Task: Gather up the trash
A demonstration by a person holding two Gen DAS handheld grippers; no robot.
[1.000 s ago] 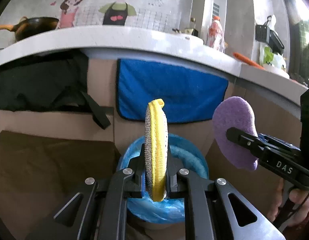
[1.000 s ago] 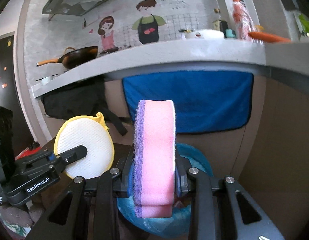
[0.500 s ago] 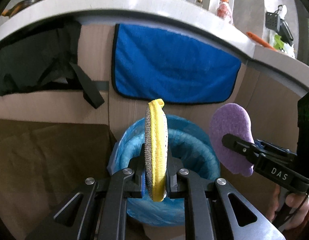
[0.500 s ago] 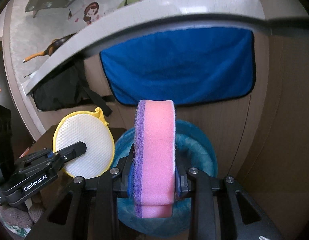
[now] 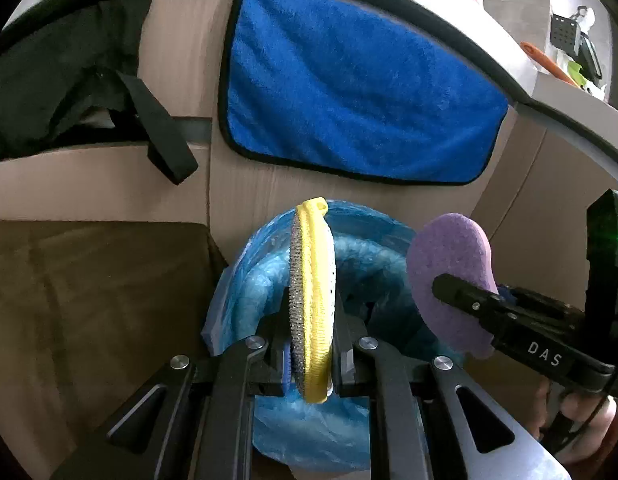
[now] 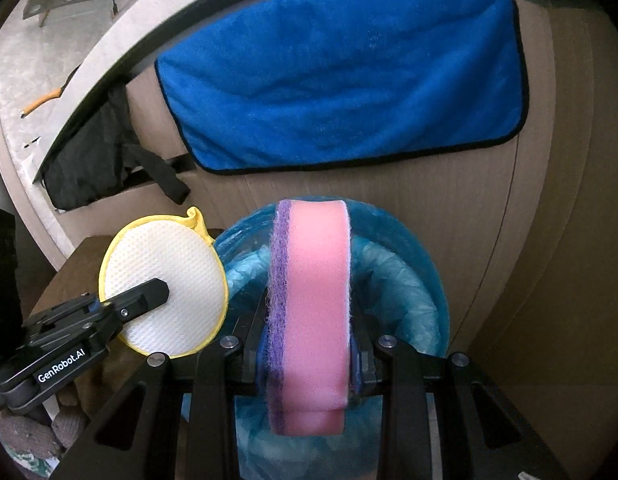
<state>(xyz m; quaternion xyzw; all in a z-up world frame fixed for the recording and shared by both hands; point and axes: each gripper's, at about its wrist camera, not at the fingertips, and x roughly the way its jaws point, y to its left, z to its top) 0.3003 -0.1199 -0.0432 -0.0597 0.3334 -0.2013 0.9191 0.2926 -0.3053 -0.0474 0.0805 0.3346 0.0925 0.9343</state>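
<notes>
- Two pieces of trash are in hand, one per gripper, both brought close to the bin [image 5: 245, 280], a round bin lined with a blue bag that stands on the floor against the cabinet front.
- The left gripper [image 5: 311, 344] is clamped tight on a round scrub pad [image 5: 313, 304] with a yellow rim, held on edge. The pad hangs over the near-left part of the bin's mouth.
- The right gripper [image 6: 309, 344] has its jaws pressed against both faces of a thick pink sponge [image 6: 313, 304] with a purple scouring side. It sits over the middle of the bin's opening.
- In the right wrist view the pad shows its white mesh face, just left of the bin's rim [image 6: 425, 256].
- A blue towel [image 5: 349, 96] hangs on the cabinet directly above the bin; a black bag [image 5: 49, 88] sits up and to the left of the bin.
- Step in hand, as I judge it: the carry is nearly over and the drop is due.
- Next move calls for each piece to be fully inside the rim's outline, then the jaws spread wide enough to let go. The pad looks nearer the edge, so it may need a nudge toward the bin's centre first.
</notes>
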